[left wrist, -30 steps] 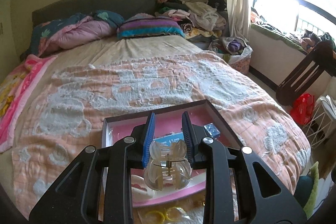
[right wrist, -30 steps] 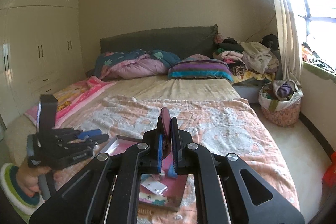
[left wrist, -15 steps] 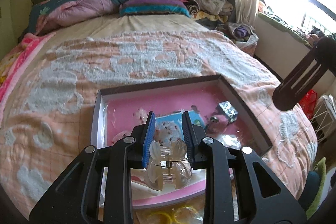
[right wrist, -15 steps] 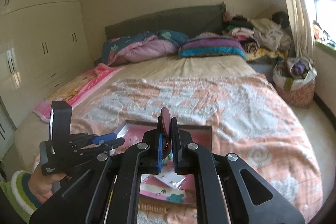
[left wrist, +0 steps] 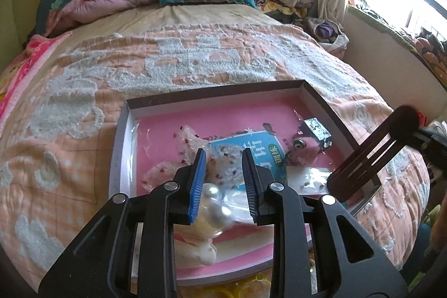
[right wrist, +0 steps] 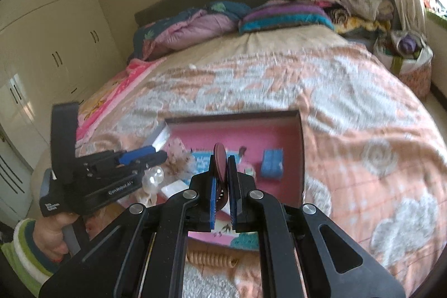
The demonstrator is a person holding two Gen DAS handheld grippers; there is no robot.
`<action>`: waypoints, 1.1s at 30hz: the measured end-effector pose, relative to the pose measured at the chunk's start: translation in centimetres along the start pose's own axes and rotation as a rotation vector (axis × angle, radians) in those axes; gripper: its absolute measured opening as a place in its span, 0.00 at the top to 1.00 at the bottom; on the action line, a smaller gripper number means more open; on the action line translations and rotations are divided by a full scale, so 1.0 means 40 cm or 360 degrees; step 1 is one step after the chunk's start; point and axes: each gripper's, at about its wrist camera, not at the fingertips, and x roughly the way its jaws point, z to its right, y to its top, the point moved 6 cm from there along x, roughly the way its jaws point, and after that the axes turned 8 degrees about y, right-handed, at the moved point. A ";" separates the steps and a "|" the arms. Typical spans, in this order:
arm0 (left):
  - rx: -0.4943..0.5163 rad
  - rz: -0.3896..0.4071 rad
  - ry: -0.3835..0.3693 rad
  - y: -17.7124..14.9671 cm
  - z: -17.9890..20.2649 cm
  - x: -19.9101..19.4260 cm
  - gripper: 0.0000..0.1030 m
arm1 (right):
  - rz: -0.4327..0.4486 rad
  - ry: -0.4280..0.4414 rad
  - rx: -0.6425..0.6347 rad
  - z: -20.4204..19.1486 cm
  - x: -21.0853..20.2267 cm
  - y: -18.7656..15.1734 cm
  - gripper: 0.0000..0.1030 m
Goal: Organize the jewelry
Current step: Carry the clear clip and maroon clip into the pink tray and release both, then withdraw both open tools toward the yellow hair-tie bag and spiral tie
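A shallow box with a pink floor (left wrist: 212, 116) lies on the bed and holds hair accessories, a blue card (left wrist: 251, 150) and a small silvery box (left wrist: 317, 127). My left gripper (left wrist: 223, 180) hovers over the box's near part with its jaws apart; the clear pearly hair claw (left wrist: 212, 203) is dropping out from between them, against the left pad. My right gripper (right wrist: 222, 186) is shut on a dark brown hair clip (right wrist: 219, 158), held above the box's near right side; the clip also shows in the left wrist view (left wrist: 371, 155).
The box (right wrist: 300, 147) sits on a peach patterned bedspread (left wrist: 195, 55). Yellow hair ties (left wrist: 223, 291) and a coiled orange tie (right wrist: 209, 259) lie on the bed in front of the box. Pillows, clothes and a headboard are at the far end.
Both grippers moved down toward the box. My left jaws opened wider and the clear hair claw slipped down out of their grip. The right gripper kept hold of the brown clip.
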 end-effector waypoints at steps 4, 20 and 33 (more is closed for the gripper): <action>0.0003 -0.0016 0.0000 -0.007 0.004 0.004 0.76 | -0.0082 -0.0021 0.0053 0.022 0.032 -0.027 0.93; 0.0023 0.0062 -0.0056 0.003 0.053 -0.072 0.38 | 0.0088 -0.0202 0.0152 0.063 -0.128 -0.034 0.32; -0.0084 0.0205 -0.0069 -0.012 0.046 -0.263 0.09 | 0.0144 -0.0179 -0.0013 -0.037 -0.265 -0.058 0.22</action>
